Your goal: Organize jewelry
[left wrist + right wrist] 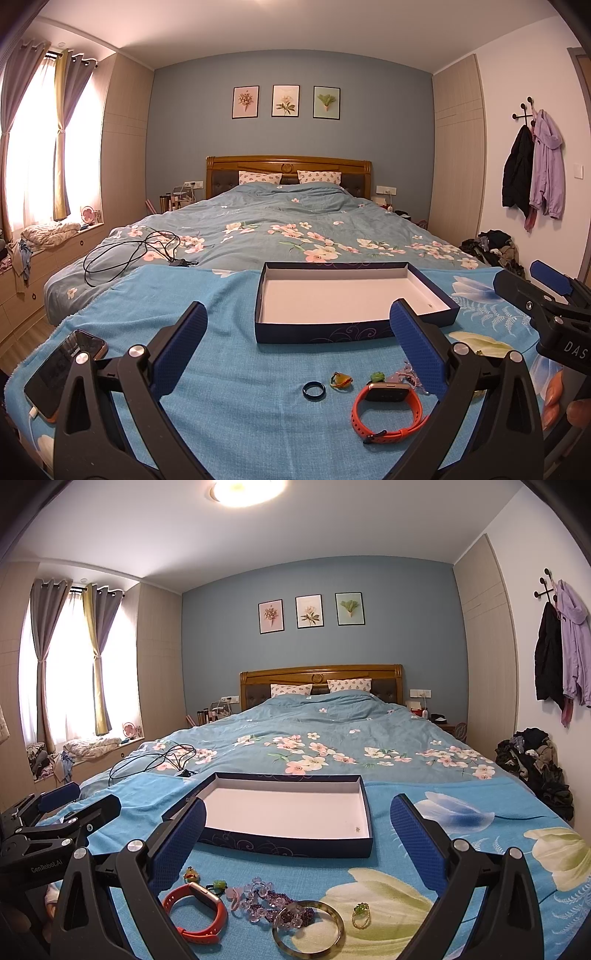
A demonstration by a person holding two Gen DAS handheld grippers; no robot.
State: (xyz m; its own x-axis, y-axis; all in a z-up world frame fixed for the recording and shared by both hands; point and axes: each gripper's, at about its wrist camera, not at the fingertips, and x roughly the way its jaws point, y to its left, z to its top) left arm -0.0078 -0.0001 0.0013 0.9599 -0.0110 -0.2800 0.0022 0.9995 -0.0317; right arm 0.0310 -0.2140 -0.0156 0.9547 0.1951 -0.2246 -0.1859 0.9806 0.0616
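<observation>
Between the wide-open jaws of the right gripper (left gripper likewise open, empty), the glassy bangle looks rigid, slippery, best pinched across its rim.

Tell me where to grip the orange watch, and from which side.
Grip the strap loop of the watch, not its face. It lies on edge with the face at the far side and the loop open toward the left gripper, so probably come from above, one finger inside the loop, one outside the near strap. The beads crowd its right.
</observation>
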